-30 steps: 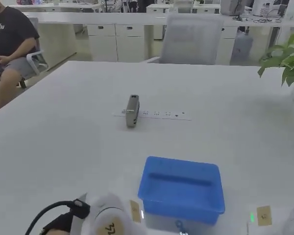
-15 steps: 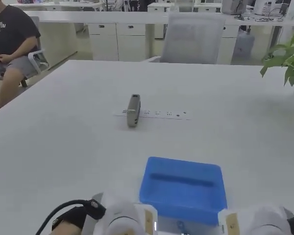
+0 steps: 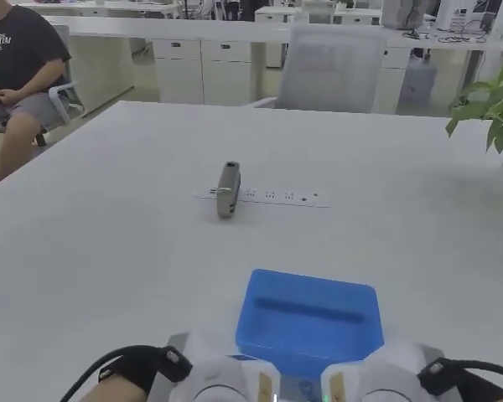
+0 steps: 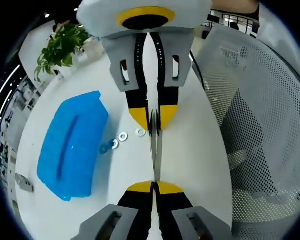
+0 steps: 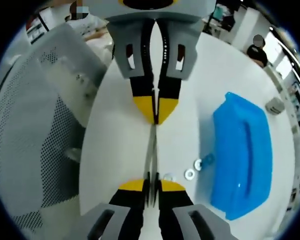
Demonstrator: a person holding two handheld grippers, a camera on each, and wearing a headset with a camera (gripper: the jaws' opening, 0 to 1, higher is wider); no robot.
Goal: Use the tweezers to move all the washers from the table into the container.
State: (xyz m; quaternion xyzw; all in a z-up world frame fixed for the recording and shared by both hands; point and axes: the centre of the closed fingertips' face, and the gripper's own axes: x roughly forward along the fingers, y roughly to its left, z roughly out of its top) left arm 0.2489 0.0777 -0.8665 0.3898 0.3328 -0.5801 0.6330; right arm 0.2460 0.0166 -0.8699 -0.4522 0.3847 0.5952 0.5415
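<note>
Blue container [image 3: 310,311] sits on the white worktop [image 3: 109,234] in the head view. Left gripper view: the left hand-held gripper [image 4: 155,186] and the right hand-held gripper [image 4: 152,117] each pinch one end of the tweezers [image 4: 155,150]. Right gripper view: the washers [image 5: 189,174] lie on the worktop just beside the container.
</note>
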